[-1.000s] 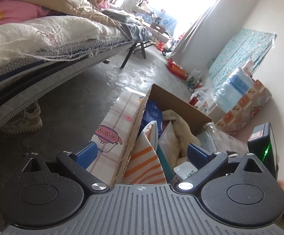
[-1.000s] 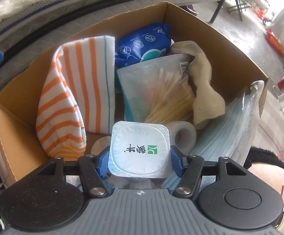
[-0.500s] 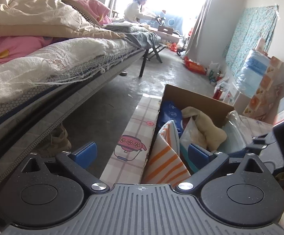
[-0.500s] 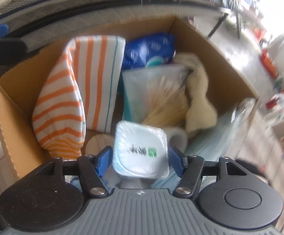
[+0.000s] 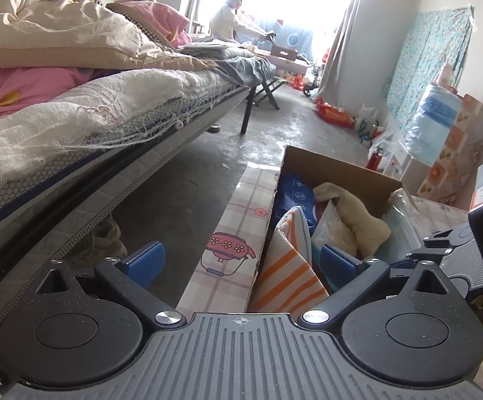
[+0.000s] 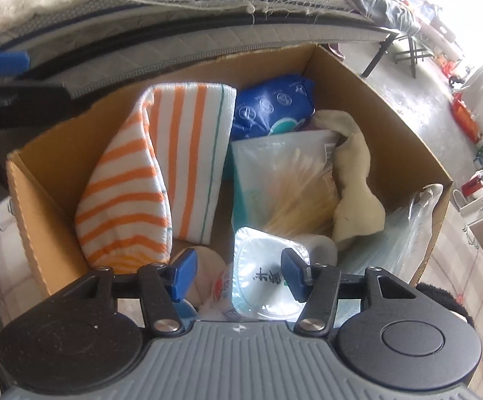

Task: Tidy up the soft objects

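Observation:
A cardboard box point(image 6: 381, 100) holds an orange-striped towel point(image 6: 148, 180), a blue pack point(image 6: 271, 106), a bag of cotton swabs point(image 6: 288, 180), a beige cloth point(image 6: 354, 186) and a white sealed cup point(image 6: 261, 280). My right gripper point(image 6: 238, 276) is open above the box's near end; the cup lies below between its fingers, not held. My left gripper point(image 5: 241, 260) is open and empty at the box's left wall point(image 5: 238, 233). The towel also shows in the left wrist view point(image 5: 288, 266).
A bed point(image 5: 91, 106) with heaped bedding runs along the left, with grey floor point(image 5: 208, 173) between it and the box. Bags, bottles and a patterned carton point(image 5: 454, 160) stand along the right wall. A person point(image 5: 231, 16) sits by the far window.
My right gripper has opened and let the white cup drop into the box. My left gripper has tilted up, showing more of the bed and room.

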